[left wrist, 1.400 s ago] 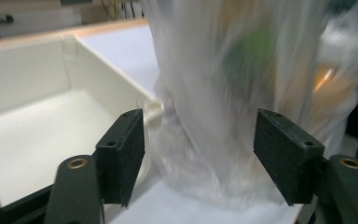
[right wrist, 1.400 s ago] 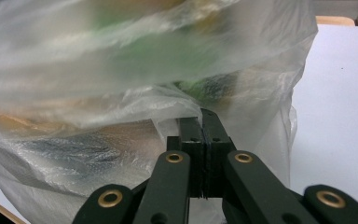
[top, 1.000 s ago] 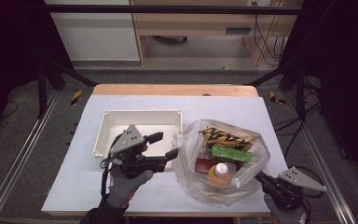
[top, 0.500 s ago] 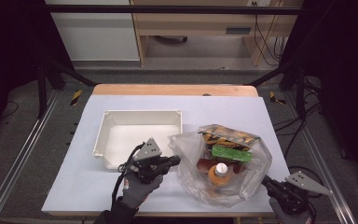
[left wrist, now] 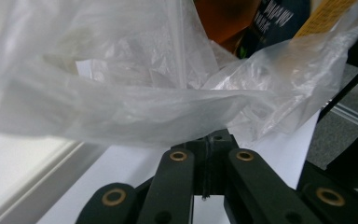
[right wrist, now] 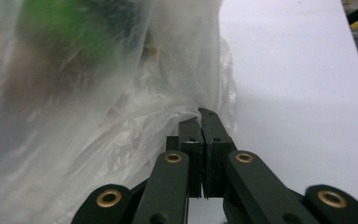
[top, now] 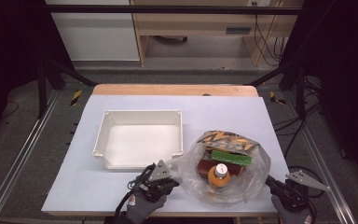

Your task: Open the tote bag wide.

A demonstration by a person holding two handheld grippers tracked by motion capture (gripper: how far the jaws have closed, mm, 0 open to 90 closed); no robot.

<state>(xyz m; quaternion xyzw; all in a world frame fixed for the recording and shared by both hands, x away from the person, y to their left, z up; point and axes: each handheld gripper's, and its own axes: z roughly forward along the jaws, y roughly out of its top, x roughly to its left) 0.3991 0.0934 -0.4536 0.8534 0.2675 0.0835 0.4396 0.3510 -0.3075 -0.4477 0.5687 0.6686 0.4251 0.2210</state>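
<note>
A clear plastic bag (top: 257,173) lies at the front right of the white table (top: 223,109). Inside it are a bottle with an orange cap (top: 220,170), a green pack (top: 231,157) and a dark patterned pack (top: 226,140). At the bag's left edge my left gripper (top: 173,180) is low over the table. Its jaws are shut with the bag's film (left wrist: 121,107) pinched at the tips of the left gripper (left wrist: 209,139). On the bag's right front edge my right gripper (top: 269,183) is shut too. In its own view, the film (right wrist: 98,116) is caught between the tips of the right gripper (right wrist: 201,122).
An empty white bin (top: 142,113) stands left of the bag, just beyond my left gripper. The table's front edge is close under both hands. Metal rails (top: 18,158) run along both sides of the table, and a wooden strip (top: 175,89) lines its far edge.
My left gripper came down toward the front edge and its open jaws shut on the bag's left edge. The bag sank and spread. The right gripper dropped a little.
</note>
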